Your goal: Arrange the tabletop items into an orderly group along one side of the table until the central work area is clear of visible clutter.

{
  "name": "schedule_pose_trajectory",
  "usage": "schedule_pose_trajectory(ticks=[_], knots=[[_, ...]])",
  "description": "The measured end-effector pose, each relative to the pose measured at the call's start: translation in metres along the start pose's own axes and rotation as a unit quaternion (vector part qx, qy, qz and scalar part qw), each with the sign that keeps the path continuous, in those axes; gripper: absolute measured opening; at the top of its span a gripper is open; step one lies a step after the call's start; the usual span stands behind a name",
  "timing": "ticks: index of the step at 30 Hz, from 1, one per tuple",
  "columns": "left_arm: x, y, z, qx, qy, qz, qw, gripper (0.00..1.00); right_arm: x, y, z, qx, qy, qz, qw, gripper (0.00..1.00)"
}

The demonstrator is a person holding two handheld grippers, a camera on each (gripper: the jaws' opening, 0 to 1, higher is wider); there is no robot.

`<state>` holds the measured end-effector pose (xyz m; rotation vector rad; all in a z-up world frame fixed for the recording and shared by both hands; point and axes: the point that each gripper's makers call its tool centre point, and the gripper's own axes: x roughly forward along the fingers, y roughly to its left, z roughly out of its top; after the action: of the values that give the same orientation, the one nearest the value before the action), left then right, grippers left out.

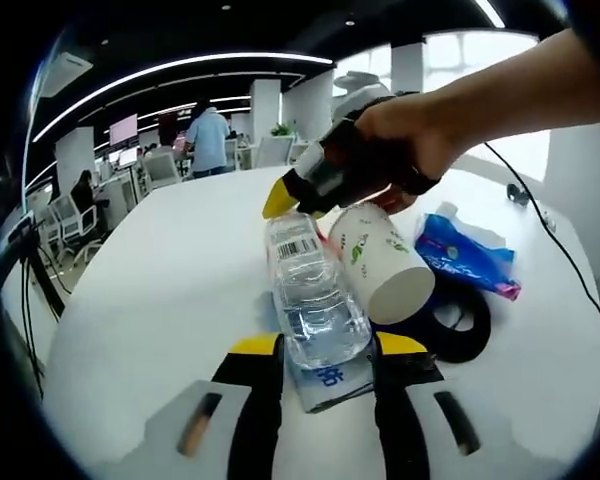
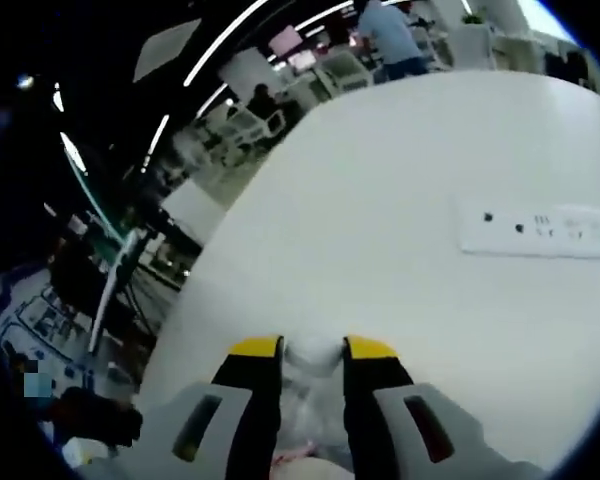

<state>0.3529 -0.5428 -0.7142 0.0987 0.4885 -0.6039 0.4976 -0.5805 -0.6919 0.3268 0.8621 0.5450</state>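
Water bottle (image 1: 315, 300) lying on table (image 1: 170, 290), my left gripper (image 1: 327, 346) clamping its base, my right gripper (image 2: 313, 350) clamping its cap end, paper cup (image 1: 382, 262) beside it.

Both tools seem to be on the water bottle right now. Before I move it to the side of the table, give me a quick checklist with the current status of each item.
1. Left tool around the water bottle: ok, jaws flank its lower end.
2. Right tool on the bottle's far end: ok, jaws closed on its pale tip.
3. Paper cup free of the bottle: not ok, it lies against the bottle's side.
4. Black tape roll out of the way: cannot tell, it sits close beside the cup.
5. Blue packet clear: ok, farther off.
6. Table open on the other side: ok.
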Motion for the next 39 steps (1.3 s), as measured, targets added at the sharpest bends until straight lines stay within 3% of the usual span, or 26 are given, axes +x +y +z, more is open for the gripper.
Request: schedule_pose_trajectory(ticks=[9, 14, 22, 31, 34, 39], knots=[[-0.004, -0.002, -0.009, 0.004, 0.013, 0.0, 0.9999, 0.31, -0.018, 0.025, 0.01, -0.086, -0.041, -0.003, 0.9954, 0.19], [-0.008, -0.001, -0.017, -0.012, 0.019, -0.001, 0.9997, 0.26, -0.038, 0.059, 0.006, -0.177, -0.064, -0.004, 0.9821, 0.19], [-0.015, -0.008, -0.017, -0.022, 0.014, -0.008, 0.9996, 0.31, -0.053, 0.082, 0.002, -0.233, -0.085, -0.011, 0.9686, 0.2], [-0.024, -0.011, -0.011, -0.042, 0.001, -0.007, 0.9991, 0.33, -0.07, 0.107, -0.005, -0.32, -0.12, -0.017, 0.9396, 0.2], [-0.025, -0.012, -0.011, -0.041, 0.0, -0.005, 0.9991, 0.34, -0.073, 0.118, -0.008, -0.36, -0.128, -0.015, 0.9238, 0.2], [-0.029, -0.011, -0.006, -0.038, -0.001, -0.005, 0.9993, 0.34, -0.08, 0.131, -0.018, -0.392, -0.131, -0.019, 0.9104, 0.2]])
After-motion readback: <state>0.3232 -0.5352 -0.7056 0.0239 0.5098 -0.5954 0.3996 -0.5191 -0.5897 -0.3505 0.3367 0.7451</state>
